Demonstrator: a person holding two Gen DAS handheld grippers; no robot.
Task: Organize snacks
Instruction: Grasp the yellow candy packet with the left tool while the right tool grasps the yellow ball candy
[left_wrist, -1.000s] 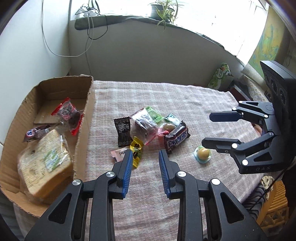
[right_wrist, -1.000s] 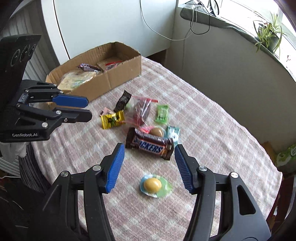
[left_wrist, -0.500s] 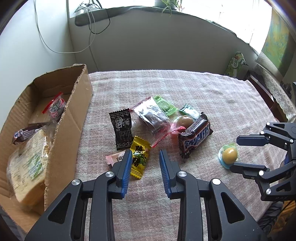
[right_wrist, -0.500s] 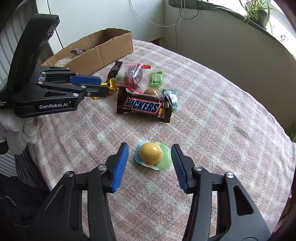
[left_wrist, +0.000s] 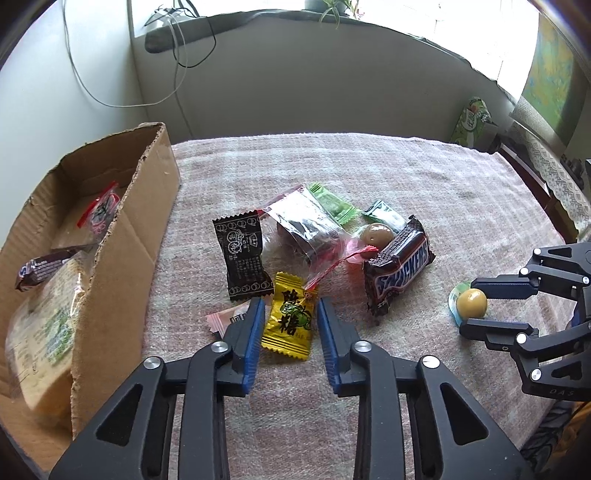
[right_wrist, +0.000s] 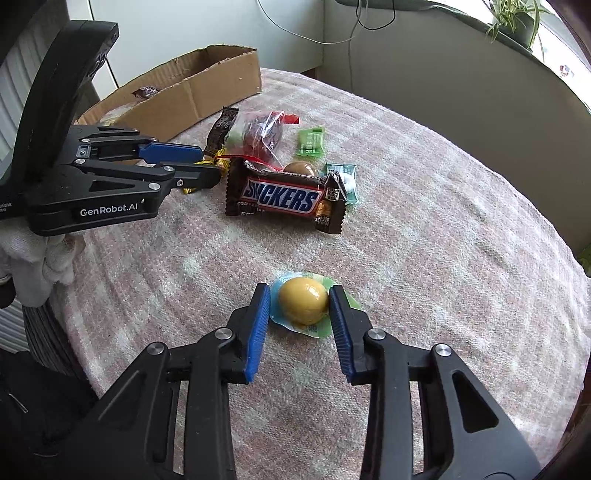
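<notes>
Here, ten loose snacks lie on the table (left_wrist: 424, 177), under a rough woven cloth of pink and pale checks. Two sit between jaws. The yellow candy (left_wrist: 290, 321), a flat crimped foil sachet with green print, lies between the blue ribbed pads of the left gripper (left_wrist: 290, 310), whose jaws have just been closing to a narrow gap; whether the pads actually press the wrapper is hard to tell. Far to the right, the round yellow ball in its green-rimmed blister, the egg candy (right_wrist: 303, 305), sits between the right gripper (right_wrist: 300, 300) pads, which have just been closing and now meet its sides. Between the two lie one glossy brown Snickers bar (right_wrist: 282, 199), one black sachet (left_wrist: 242, 254), one clear crinkled bag (left_wrist: 308, 225) with red ends, two small green packets, one brown ball sweet and one pink wrapper at the left pad. On the left stands one cardboard box (left_wrist: 125, 258), its corrugated walls torn, holding wrapped bread and two packets.
</notes>
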